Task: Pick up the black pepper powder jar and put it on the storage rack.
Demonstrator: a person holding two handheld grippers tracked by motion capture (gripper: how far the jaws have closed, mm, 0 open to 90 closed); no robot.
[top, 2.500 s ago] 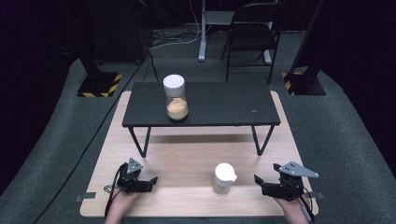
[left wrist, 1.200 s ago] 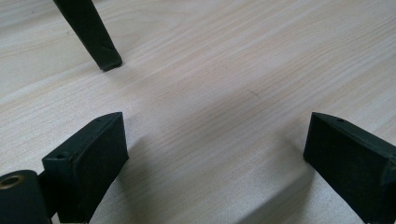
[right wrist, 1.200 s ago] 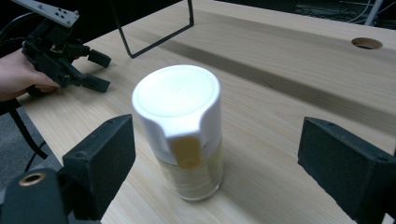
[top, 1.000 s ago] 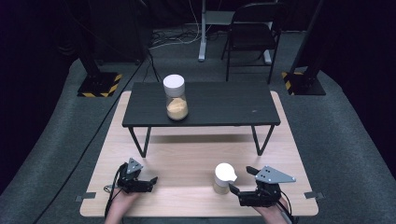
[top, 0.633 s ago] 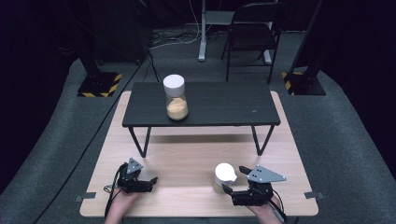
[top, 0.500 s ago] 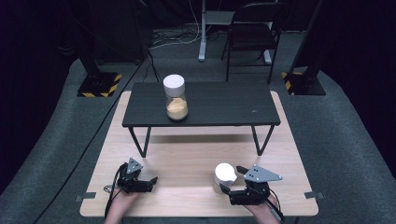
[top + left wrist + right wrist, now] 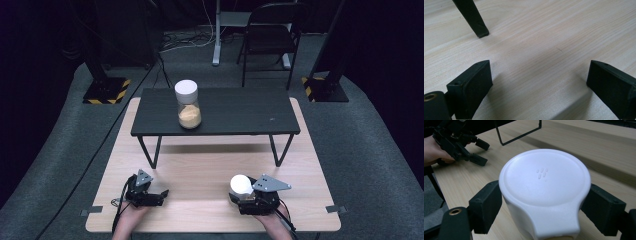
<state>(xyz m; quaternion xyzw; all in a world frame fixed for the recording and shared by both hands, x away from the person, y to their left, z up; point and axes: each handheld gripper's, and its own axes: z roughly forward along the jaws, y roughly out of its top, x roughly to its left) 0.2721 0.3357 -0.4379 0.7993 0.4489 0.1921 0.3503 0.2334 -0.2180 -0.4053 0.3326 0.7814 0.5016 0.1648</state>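
The white jar (image 7: 240,185) stands upright on the near right of the wooden table (image 7: 200,170), and in the right gripper view its lid (image 7: 545,180) sits between the two jaws. The right gripper (image 7: 248,196) has just been closing on it; the pads look pressed to the jar's sides, so I judge the grasp is the step in hand. The left gripper (image 7: 159,193) rests near left with jaws spread wide and nothing between them. Farther off, a second jar (image 7: 188,103) with tan filling stands on the black bench (image 7: 240,112). Next probably comes a firm, level lift, keeping the jar upright.
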